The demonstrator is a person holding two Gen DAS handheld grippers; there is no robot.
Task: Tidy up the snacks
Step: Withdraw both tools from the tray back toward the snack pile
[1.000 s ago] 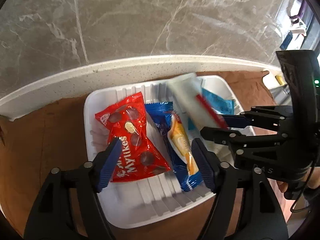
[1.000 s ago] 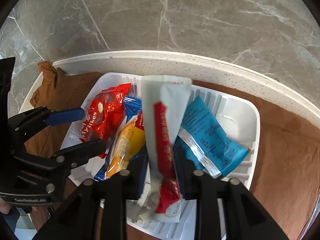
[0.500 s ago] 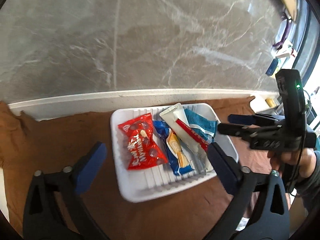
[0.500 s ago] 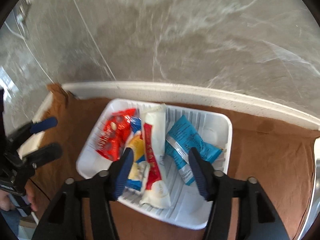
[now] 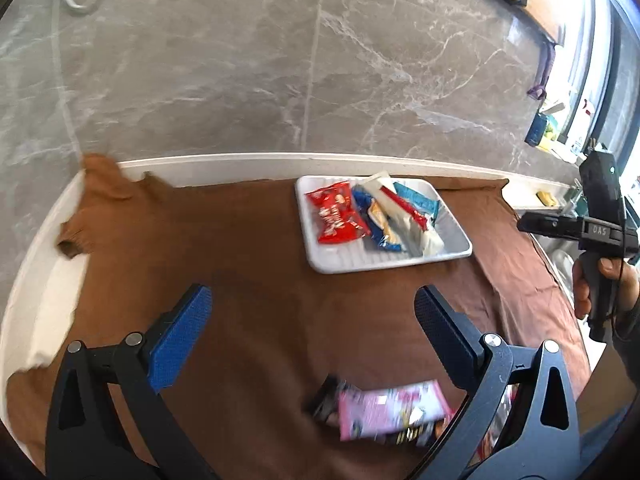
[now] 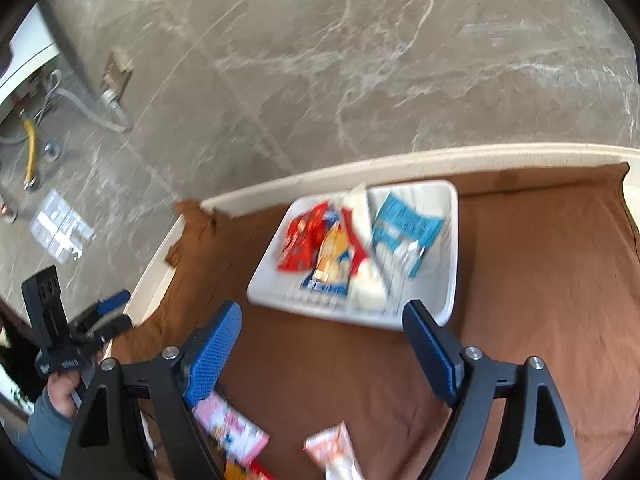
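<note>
A white ribbed tray (image 5: 456, 246) (image 6: 450, 240) sits at the back of the brown cloth. It holds a red snack bag (image 5: 336, 218) (image 6: 302, 240), a blue-and-orange packet (image 5: 380, 226) (image 6: 332, 264), a white-and-red packet (image 5: 404, 216) (image 6: 362, 260) and a light blue packet (image 5: 420, 202) (image 6: 404, 224). My left gripper (image 5: 312, 334) is open and empty, well in front of the tray. My right gripper (image 6: 324, 350) is open and empty, near the tray's front edge. A pink snack packet (image 5: 390, 408) (image 6: 232, 426) lies on the cloth near me.
A brown cloth (image 5: 248, 248) covers the counter, with a white raised edge (image 5: 240, 162) and a grey marble wall behind. More loose packets (image 6: 334, 454) lie at the front. The right gripper shows at the left view's right edge (image 5: 532, 222); the left gripper shows in the right view (image 6: 116, 312).
Both grippers have pulled back and up from the tray. The white-and-red packet that the right gripper held now lies in the tray. The right jaws have opened wider.
</note>
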